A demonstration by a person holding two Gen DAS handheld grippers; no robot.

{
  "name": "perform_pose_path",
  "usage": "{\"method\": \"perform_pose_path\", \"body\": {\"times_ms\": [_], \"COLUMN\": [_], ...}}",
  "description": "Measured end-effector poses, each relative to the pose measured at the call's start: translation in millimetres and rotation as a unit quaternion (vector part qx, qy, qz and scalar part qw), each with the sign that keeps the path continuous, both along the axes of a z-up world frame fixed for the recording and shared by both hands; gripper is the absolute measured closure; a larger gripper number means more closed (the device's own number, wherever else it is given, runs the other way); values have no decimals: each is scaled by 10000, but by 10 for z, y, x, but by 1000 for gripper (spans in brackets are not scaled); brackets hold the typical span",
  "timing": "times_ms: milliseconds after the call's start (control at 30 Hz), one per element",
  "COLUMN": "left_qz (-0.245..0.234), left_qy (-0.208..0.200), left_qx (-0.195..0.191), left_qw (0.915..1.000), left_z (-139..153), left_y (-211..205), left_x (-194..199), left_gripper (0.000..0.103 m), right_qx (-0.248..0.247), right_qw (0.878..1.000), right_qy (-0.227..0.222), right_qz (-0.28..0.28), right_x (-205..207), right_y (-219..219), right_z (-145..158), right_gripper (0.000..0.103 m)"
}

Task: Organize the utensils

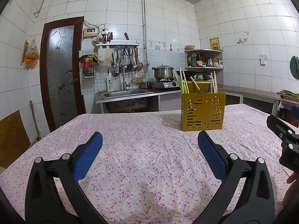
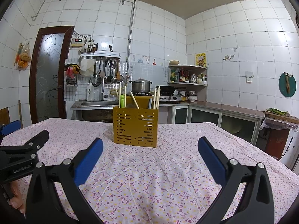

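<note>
Both tools gape wide and hold nothing — the left tool (image 1: 149, 141) and right tool (image 2: 150, 147) hover over the floral bench (image 2: 149, 177); the yellow utensil holder (image 2: 135, 127) stands upright ahead, chopsticks (image 2: 156, 98) inside.

Each tool, left (image 1: 149, 141) and right (image 2: 150, 146), has matte black angular arms, silver round screws at the joints and textured blue pads (image 1: 87, 155); white lettering marks one black body, and bare fingers (image 2: 15, 197) show skin
</note>
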State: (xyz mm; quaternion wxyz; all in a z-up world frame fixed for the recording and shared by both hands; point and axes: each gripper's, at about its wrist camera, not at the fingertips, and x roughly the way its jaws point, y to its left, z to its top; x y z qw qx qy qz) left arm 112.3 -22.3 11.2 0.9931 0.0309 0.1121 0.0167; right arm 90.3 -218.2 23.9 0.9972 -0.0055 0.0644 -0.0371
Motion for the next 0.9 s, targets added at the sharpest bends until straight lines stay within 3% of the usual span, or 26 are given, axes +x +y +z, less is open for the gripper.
{"method": "perform_pose_path", "body": {"times_ms": [900], "left_qz": [-145], "left_qy": [-86], "left_qx": [-7], "left_qw": [9999], "left_z": [16], "left_y": [-3], "left_x": [-52], "left_gripper": [5], "right_qx": [-9], "right_qw": [10000], "right_qy": [-12], "right_qz": [3], "right_x": [3], "right_y": [-14], "right_z": [-9], "right_gripper": [4]}}
